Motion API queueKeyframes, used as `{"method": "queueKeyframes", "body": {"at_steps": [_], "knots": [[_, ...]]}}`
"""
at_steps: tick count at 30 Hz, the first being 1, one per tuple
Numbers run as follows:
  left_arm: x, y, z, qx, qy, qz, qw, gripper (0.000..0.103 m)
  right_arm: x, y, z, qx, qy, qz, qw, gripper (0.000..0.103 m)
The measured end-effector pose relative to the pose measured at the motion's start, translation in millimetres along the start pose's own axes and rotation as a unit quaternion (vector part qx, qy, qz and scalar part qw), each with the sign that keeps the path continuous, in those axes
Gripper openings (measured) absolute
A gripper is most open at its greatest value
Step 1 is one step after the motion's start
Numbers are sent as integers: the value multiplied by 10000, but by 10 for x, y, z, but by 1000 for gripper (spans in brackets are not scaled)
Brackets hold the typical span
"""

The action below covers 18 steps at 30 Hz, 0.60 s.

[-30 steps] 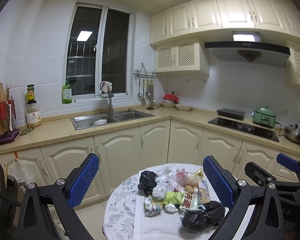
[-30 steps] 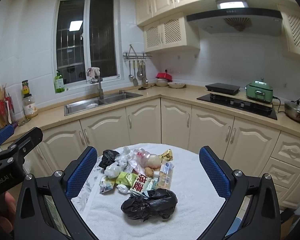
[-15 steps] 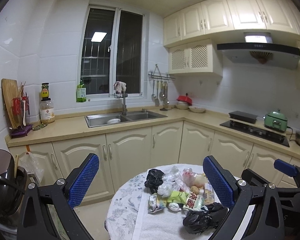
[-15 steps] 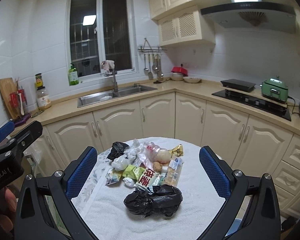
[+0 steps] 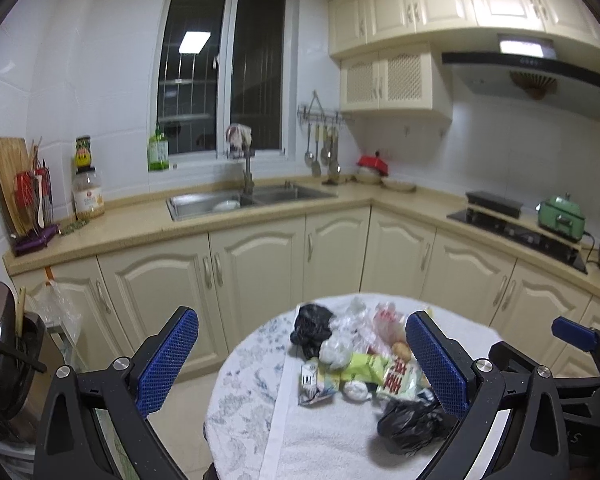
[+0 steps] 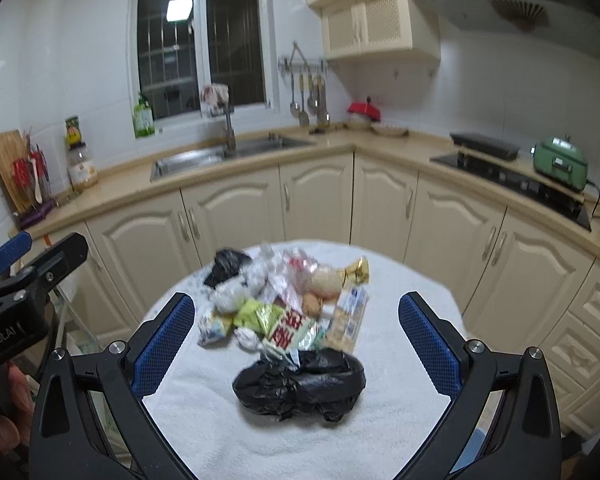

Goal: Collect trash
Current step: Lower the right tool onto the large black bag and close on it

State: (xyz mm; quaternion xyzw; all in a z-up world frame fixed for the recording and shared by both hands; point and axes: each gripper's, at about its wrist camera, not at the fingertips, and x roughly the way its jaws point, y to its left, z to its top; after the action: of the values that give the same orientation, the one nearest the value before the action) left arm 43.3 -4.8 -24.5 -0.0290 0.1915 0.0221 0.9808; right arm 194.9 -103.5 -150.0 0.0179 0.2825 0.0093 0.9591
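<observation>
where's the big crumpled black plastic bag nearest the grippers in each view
Left wrist: the big crumpled black plastic bag sits low and right of centre, partly behind the right blue finger pad.
Right wrist: low centre, between the open fingers.
Shared landmark: the red-and-white snack packet just beyond it.

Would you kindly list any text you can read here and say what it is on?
"nRobot.AI", cut off at the frame edge: on the left gripper body, in the right wrist view.
Red-and-white snack packet: large red characters, too blurred to read.
Jar and bottle labels: too small.
</observation>
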Motion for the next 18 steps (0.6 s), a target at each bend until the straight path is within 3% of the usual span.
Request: {"method": "queueKeyframes", "body": {"at_steps": [10,18], "knots": [[812,86,-161,-36,956,-71,9954,102,759,-86,-420,-7,1097,-44,9940,103],[1274,78,-358,-40,1504,-76,9886,102,1315,-243,-756,414,1994,62,9790,103]]}}
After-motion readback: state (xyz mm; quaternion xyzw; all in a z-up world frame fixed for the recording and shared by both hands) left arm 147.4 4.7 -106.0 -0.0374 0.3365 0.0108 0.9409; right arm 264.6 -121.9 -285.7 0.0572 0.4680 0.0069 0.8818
